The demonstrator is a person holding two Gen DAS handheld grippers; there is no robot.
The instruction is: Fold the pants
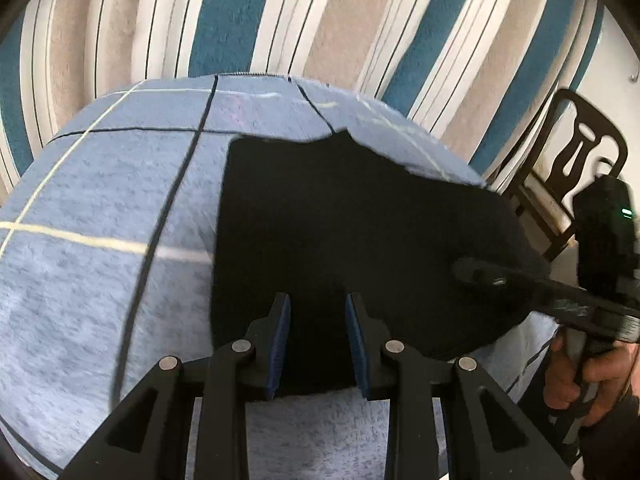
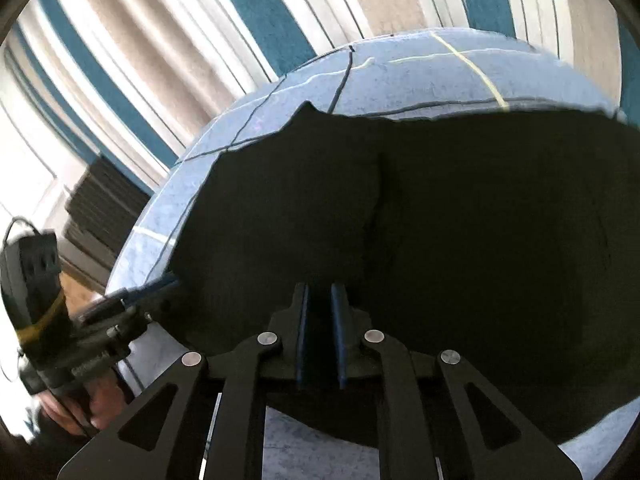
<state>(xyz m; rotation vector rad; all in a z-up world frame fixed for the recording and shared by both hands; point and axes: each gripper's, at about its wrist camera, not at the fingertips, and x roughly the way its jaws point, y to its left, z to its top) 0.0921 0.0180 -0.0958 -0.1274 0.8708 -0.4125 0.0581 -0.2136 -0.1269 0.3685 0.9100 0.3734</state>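
Blue blanket (image 1: 100,200) under featureless black pants (image 1: 340,220)

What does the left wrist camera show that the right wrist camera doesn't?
Only the left wrist view shows a dark chair by the wall and the right gripper coming in from the side. Only the right wrist view shows a dark stack past the bed's edge, a crease in the cloth, and the left gripper from the side. Both show the black pants on the blue checked blanket and the striped wall.
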